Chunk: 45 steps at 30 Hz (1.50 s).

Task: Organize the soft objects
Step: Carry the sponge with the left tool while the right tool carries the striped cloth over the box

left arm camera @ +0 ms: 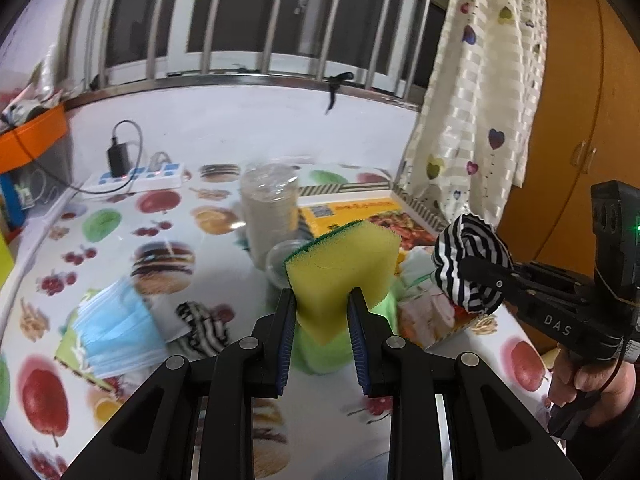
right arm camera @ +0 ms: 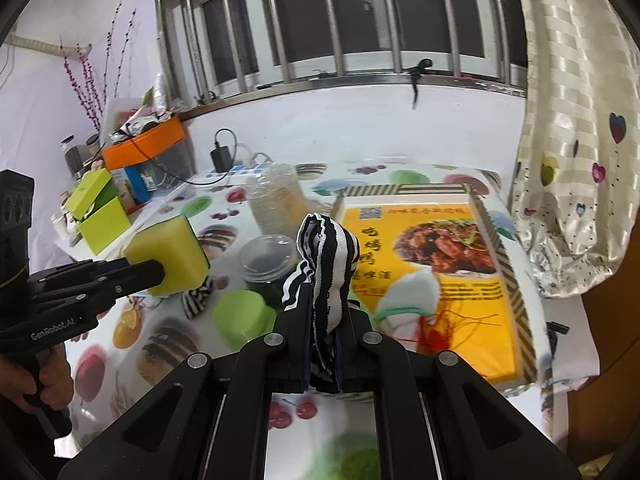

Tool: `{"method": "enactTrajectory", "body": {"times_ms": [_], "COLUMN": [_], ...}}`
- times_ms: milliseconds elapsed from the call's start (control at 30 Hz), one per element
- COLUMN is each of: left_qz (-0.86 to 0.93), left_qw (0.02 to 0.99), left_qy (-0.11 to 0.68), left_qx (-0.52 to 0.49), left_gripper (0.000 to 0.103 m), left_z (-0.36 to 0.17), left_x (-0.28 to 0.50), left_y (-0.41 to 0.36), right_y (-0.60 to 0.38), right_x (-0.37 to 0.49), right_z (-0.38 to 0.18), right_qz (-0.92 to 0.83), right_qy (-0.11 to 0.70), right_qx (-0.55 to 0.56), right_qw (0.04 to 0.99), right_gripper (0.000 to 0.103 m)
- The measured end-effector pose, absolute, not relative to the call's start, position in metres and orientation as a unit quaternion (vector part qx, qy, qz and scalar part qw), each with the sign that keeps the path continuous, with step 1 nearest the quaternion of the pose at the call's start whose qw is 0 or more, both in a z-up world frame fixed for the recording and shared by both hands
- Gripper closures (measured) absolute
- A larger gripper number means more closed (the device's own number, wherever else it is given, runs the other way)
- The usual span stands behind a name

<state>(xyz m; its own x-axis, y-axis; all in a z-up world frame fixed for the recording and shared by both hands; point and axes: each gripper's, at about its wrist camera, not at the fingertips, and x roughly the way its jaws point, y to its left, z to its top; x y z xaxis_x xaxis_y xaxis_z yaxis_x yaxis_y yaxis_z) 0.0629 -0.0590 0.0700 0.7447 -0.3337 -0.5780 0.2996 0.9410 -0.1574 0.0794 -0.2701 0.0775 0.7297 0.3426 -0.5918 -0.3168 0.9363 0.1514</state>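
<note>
My left gripper (left arm camera: pixel 322 298) is shut on a yellow sponge with a green scouring side (left arm camera: pixel 344 264) and holds it above the table; the sponge also shows in the right wrist view (right arm camera: pixel 170 258). My right gripper (right arm camera: pixel 324 312) is shut on a black-and-white striped cloth (right arm camera: pixel 326 260), held above the table; the cloth also shows in the left wrist view (left arm camera: pixel 472 266). A second striped cloth (left arm camera: pixel 200 330) and a blue face mask (left arm camera: pixel 116 328) lie on the table at the left. A white cloth with red threads (right arm camera: pixel 412 300) lies on the yellow box.
A flat yellow food-print box (right arm camera: pixel 452 272) sits at the right. A clear plastic jar (right arm camera: pixel 278 200), its lid (right arm camera: pixel 266 258) and a green round container (right arm camera: pixel 242 318) stand mid-table. A power strip with charger (left arm camera: pixel 132 178) is at the back. A curtain (right arm camera: pixel 576 120) hangs at right.
</note>
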Motion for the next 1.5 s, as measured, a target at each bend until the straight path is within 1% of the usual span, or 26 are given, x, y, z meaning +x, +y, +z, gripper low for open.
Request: {"method": "enactTrajectory", "body": {"times_ms": [567, 1500], "left_qz": [-0.218, -0.274], "left_qw": [0.921, 0.890], "left_qy": [0.323, 0.365], "left_qx": [-0.011, 0.017], "left_gripper": [0.079, 0.079], "left_z": [0.064, 0.030], "left_x": [0.076, 0.094], "left_y": [-0.106, -0.174], "right_y": [-0.311, -0.359], "right_x": [0.083, 0.102], "right_z": [0.069, 0.041], "right_qz": [0.125, 0.062], "right_qy": [0.333, 0.367], "right_qx": [0.033, 0.048], "right_qw": [0.934, 0.927], "right_gripper": [0.094, 0.094]}}
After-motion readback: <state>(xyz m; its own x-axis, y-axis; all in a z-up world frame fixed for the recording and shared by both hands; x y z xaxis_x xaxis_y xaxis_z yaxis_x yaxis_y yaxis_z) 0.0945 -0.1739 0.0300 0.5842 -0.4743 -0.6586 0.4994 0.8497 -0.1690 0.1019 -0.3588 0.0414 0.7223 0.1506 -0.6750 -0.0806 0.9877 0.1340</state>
